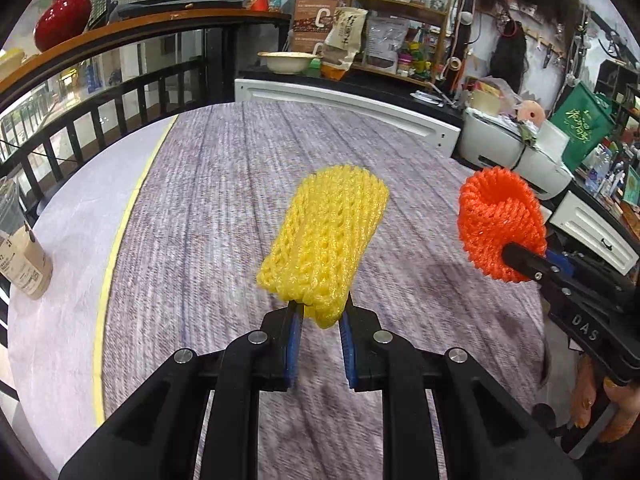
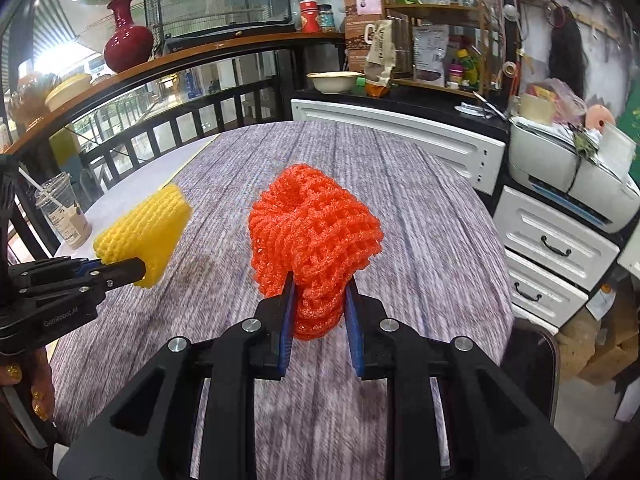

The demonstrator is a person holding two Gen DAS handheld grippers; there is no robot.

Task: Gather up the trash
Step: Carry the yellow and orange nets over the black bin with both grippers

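cluttered shop corner behind: white drawer cabinet (image 2: 556, 240), printer (image 2: 576, 172), shelf of packets, red vase (image 2: 128, 40) on the wooden rail. round table (image 1: 224, 184) under a grey-purple woven-look cloth fills both views; its top near the grippers looks bare, and no bin shows in either view.

plastic iced-drink cup with straw (image 2: 64, 212) stands at the table's far left edge, likely trash not yet collected.

left gripper (image 1: 320, 312) is clenched on the near end of a yellow foam fruit net (image 1: 328, 236), held clear above the cloth. right gripper (image 2: 320, 292) is clamped on a bunched orange foam fruit net (image 2: 312, 236), also lifted, just beside the yellow one.

judgement: carry step. foam is light and springy, so keep both grips firm and don't loosen until over the bin. keep the two nets apart so the meshes don't snag. the yellow one is pinched only at its end and may swing, so move smoothly.
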